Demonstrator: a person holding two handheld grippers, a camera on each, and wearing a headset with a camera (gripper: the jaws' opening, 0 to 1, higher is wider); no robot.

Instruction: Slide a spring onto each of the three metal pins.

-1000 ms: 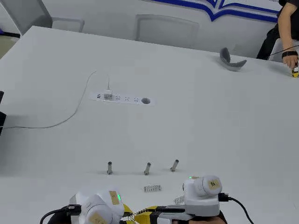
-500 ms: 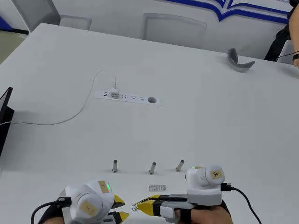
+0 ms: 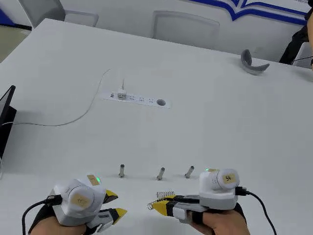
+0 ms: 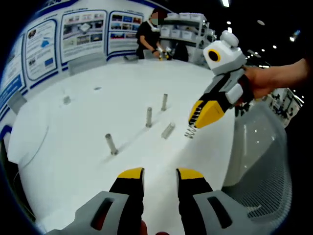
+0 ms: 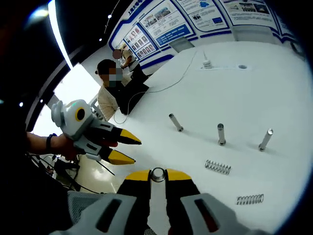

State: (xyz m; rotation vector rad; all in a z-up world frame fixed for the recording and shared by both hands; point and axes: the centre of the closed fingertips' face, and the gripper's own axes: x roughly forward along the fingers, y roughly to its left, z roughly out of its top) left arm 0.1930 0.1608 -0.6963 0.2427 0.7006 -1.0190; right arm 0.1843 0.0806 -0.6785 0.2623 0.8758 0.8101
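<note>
Three short metal pins (image 3: 122, 170) (image 3: 160, 173) (image 3: 189, 172) stand bare in a row on the white table (image 3: 205, 122). My right gripper (image 3: 159, 205) is just in front of them, shut on a spring (image 3: 151, 205) that sticks out of its yellow tips. In the right gripper view this spring (image 5: 157, 174) shows end-on between the jaws. A loose spring (image 3: 165, 194) lies below the middle pin, and another loose spring (image 5: 250, 199) lies closer in. My left gripper (image 3: 115, 204) hangs open and holds nothing, to the left of the right one.
A white power strip (image 3: 137, 99) with a plugged cable (image 3: 83, 115) lies mid-table. A grey curved object (image 3: 253, 62) rests at the far right. Chairs (image 3: 183, 29) line the far edge, and a dark screen edge (image 3: 5, 122) stands at the left. A person (image 4: 152, 36) stands beyond the table.
The right gripper has carried its spring a little up and right, closer to the pins. The left gripper has drawn away to the left. The head camera shifted.
</note>
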